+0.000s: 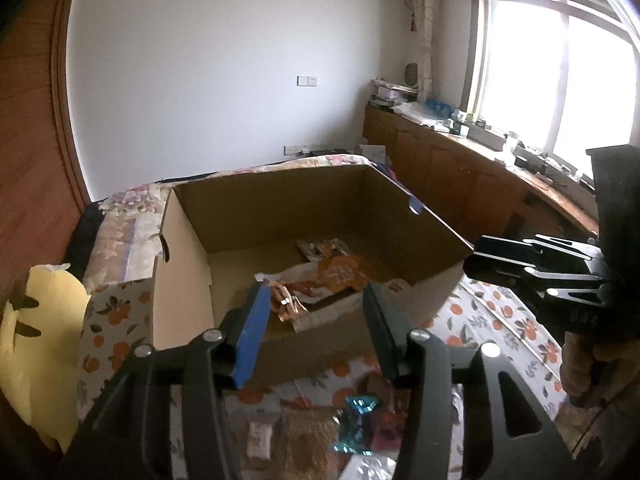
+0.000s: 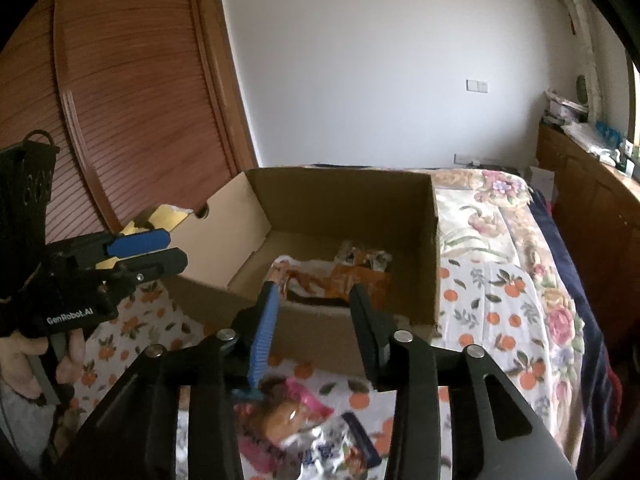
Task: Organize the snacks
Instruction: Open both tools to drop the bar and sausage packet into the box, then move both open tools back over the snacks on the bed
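Left tongs (image 1: 316, 300), right tongs (image 2: 314, 300) apparently open, empty.

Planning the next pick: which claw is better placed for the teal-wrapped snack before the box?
Left. The teal snack lies below the open left claw, between its fingers; the right claw hangs aside, near the box corner.

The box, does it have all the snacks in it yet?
Not yet. A few orange snack packets already lie in the cardboard box. Both the left gripper and the right gripper are open and hold nothing. Several loose snacks still wait on the cloth before the box.
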`<control>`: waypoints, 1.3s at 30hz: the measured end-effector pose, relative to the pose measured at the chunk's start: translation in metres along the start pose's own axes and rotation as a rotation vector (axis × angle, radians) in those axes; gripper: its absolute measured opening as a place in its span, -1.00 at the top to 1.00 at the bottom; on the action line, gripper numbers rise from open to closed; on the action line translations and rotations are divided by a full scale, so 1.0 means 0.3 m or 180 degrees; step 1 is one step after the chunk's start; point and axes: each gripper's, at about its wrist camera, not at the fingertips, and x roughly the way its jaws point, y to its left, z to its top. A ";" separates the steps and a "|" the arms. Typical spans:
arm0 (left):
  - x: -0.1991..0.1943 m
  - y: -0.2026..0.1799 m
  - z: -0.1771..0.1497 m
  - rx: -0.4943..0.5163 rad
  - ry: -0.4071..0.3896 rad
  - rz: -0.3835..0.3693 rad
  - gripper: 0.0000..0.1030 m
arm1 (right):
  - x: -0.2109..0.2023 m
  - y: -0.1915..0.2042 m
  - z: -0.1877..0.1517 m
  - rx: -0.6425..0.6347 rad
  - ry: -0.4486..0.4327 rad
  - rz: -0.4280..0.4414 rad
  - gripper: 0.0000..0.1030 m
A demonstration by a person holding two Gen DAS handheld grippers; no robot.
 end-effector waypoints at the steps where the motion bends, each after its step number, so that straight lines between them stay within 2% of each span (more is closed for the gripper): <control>1: -0.011 -0.005 -0.012 -0.0002 0.0000 -0.0002 -0.09 | -0.014 0.000 -0.015 0.0018 -0.0002 0.0003 0.16; 3: -0.029 -0.013 -0.037 -0.0001 0.0004 0.0017 -0.20 | -0.030 0.003 -0.038 0.0044 0.0004 -0.0003 0.05; 14: -0.059 -0.054 -0.156 0.0012 0.0163 -0.0087 -0.24 | -0.036 0.030 -0.209 0.0105 0.0162 -0.0012 -0.30; 17: -0.052 -0.069 -0.197 0.0037 0.0220 -0.0052 -0.24 | -0.023 0.041 -0.245 0.0113 0.0211 0.0016 -0.35; 25: -0.010 -0.070 -0.292 0.0031 0.0422 -0.0041 -0.24 | 0.037 0.063 -0.319 0.0161 0.0357 0.0102 -0.38; 33: 0.077 -0.049 -0.402 0.0014 0.0776 -0.0034 -0.24 | 0.109 0.070 -0.389 0.0233 0.0497 0.0142 -0.39; 39: 0.109 -0.037 -0.421 0.0009 0.0852 0.0045 -0.24 | 0.127 0.086 -0.414 0.0198 0.0512 0.0150 -0.39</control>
